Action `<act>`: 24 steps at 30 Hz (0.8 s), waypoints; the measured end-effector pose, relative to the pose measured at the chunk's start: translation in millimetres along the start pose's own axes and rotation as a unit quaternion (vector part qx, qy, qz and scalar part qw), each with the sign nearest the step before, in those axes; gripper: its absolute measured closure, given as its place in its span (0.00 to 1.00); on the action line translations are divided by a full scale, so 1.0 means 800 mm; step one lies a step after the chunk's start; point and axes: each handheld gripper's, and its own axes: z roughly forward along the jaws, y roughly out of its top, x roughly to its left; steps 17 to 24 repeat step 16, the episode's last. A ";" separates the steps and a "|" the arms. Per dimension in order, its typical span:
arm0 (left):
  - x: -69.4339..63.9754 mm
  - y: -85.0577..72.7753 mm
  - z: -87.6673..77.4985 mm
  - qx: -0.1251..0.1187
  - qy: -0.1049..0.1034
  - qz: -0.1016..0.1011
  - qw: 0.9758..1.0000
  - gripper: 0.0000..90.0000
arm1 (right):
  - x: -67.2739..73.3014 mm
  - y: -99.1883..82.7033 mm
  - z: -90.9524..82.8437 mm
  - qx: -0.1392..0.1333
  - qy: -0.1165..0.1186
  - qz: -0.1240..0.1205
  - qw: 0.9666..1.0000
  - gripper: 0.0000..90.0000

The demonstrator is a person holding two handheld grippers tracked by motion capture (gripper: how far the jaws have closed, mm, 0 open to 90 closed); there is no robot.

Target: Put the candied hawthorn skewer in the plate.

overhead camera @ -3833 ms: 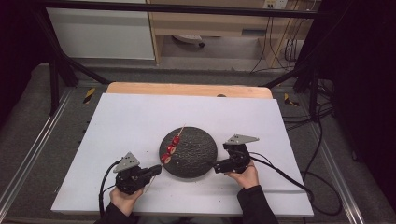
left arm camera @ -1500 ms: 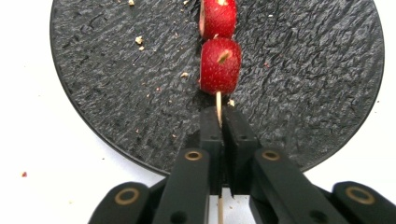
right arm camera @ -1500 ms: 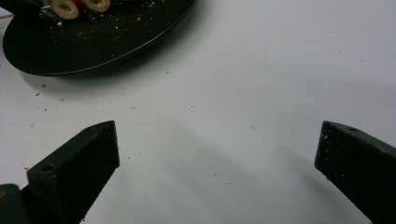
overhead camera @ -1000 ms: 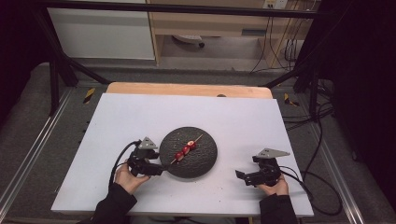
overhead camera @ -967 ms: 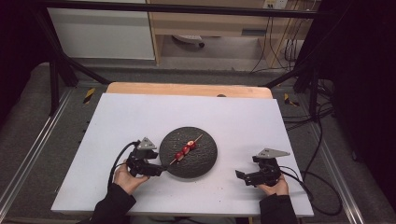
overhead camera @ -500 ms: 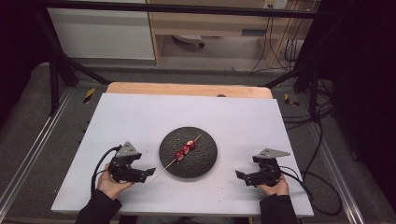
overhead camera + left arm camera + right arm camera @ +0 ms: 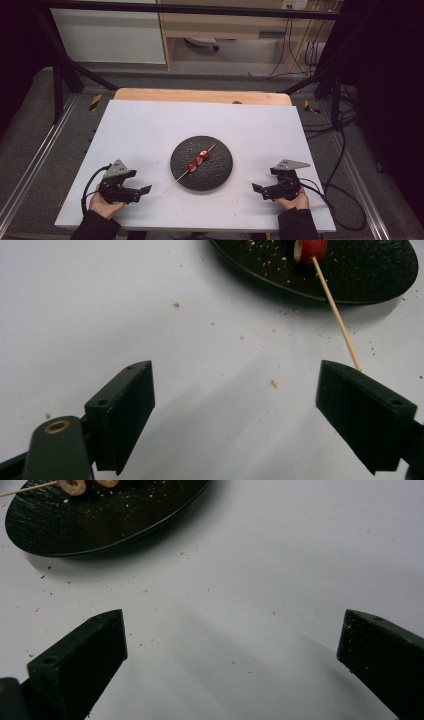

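The skewer [image 7: 192, 169] lies slantwise on the dark round plate [image 7: 218, 174], which sits at mid-counter, somewhat nearer the near edge than the far one. Three red fruit slices [image 7: 198, 160] are threaded on its middle; the bare blunt end of the stick overhangs the plate rim toward the near-left corner and rests on the white counter [image 7: 150, 130]. Left claw [image 7: 142, 190] — released, its jaws have just been opening and now stand wide with only bare counter between them. It sits near the near-left corner, well apart from the plate; in the left gripper view the stick's tip [image 7: 356, 365] ends just beside the top of one jaw, and I cannot tell whether it touches it or merely lies behind it. One red slice [image 7: 310, 249] shows at the top edge of that view, on the plate [image 7: 365, 275]. Right claw [image 7: 257, 189] — released, jaws wide apart, nothing between them; it rests close to the near edge, right of the plate and apart from it. The right gripper view shows the plate rim [image 7: 125, 527] at upper left with two pale-cut slices [image 7: 72, 486] on the stick. Fine crumbs [image 7: 274, 383] are scattered on the counter around the plate and on the plate surface. Each hand grips its tool from the near edge; a cable [image 7: 89, 186] loops from the left one.
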 end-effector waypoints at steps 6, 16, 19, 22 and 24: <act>0.013 -0.014 0.000 -0.007 0.001 -0.020 1.000 0.17 | 0.001 -0.001 0.000 0.002 0.002 0.000 1.000 0.00; 0.016 -0.016 -0.004 -0.010 0.004 -0.012 1.000 0.17 | 0.001 -0.001 -0.001 0.003 0.003 0.001 1.000 0.00; 0.016 -0.016 -0.004 -0.010 0.004 -0.012 1.000 0.17 | 0.001 -0.001 -0.001 0.003 0.003 0.001 1.000 0.00; 0.016 -0.016 -0.004 -0.010 0.004 -0.012 1.000 0.17 | 0.001 -0.001 -0.001 0.003 0.003 0.001 1.000 0.00; 0.016 -0.016 -0.004 -0.010 0.004 -0.012 1.000 0.17 | 0.001 -0.001 -0.001 0.003 0.003 0.001 1.000 0.00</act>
